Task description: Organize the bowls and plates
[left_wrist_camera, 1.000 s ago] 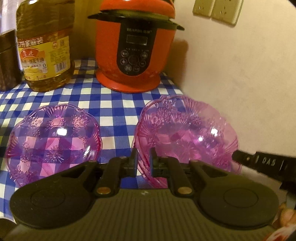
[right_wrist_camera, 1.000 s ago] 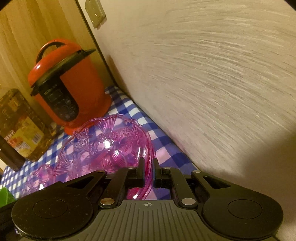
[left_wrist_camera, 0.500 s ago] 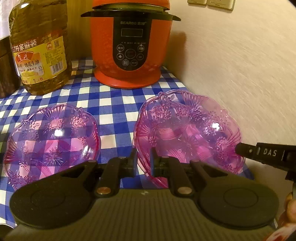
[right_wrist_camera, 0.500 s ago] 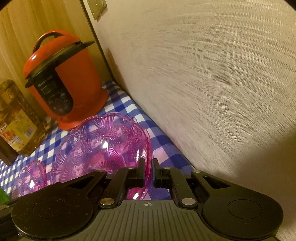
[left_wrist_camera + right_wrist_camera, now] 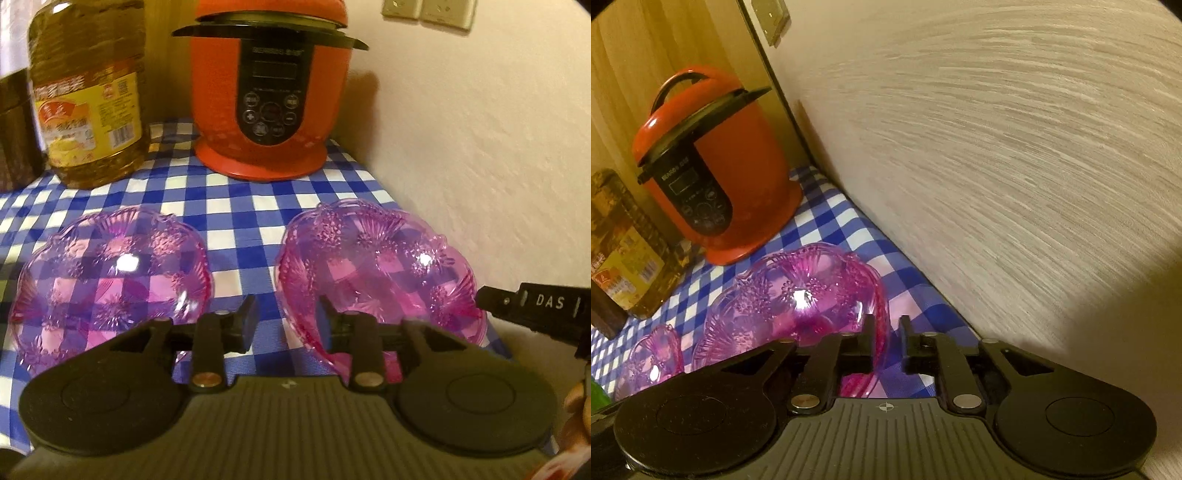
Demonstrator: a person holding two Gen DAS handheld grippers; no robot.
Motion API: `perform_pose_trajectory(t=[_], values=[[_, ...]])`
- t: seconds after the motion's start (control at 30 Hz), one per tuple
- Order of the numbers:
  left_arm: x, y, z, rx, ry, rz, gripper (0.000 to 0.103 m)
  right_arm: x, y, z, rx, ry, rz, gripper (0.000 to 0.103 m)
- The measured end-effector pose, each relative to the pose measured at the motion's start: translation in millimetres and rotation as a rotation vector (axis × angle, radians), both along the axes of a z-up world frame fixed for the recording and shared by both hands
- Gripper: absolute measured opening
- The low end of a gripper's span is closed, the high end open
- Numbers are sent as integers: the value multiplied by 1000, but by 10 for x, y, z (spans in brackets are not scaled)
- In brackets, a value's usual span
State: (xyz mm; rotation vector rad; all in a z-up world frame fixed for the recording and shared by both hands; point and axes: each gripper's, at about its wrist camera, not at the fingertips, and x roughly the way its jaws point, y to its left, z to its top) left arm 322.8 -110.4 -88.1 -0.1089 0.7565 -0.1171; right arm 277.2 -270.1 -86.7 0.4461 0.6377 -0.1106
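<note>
Both grippers letting go of the right bowl

Left gripper (image 5: 286,319) and right gripper (image 5: 886,338) have just opened, jaws apart astride the bowl (image 5: 380,273) rim; it rests on the tablecloth (image 5: 236,206), second bowl (image 5: 107,280) at nine o'clock.

The right gripper (image 5: 885,345), jaws just opening, straddles the near rim of the pink bowl (image 5: 798,299) without pressing it.

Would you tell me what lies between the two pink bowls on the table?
Only bare checked tablecloth separates the left bowl from the right bowl; the left wrist view shows it.
</note>
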Motion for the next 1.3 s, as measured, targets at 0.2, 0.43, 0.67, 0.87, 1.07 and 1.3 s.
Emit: perform_pose_trajectory(t=[0.2, 0.43, 0.67, 0.87, 1.07, 1.3], values=[[-139, 97, 114, -46, -17, 33, 30, -156, 15, 87, 5, -56, 9, 46], [-437, 247, 296, -80, -9, 72, 30, -418, 127, 193, -2, -71, 24, 46], [-863, 413, 462, -94, 6, 114, 30, -901, 309, 274, -10, -67, 45, 47], [-1242, 510, 625, -100, 9, 123, 30, -1373, 418, 319, -3, -35, 65, 47], [-1615, 593, 749, -105, 13, 135, 30, -1734, 524, 449, -14, -15, 88, 47], [-1961, 763, 855, -124, 26, 157, 30, -2023, 681, 612, -44, -6, 127, 47]])
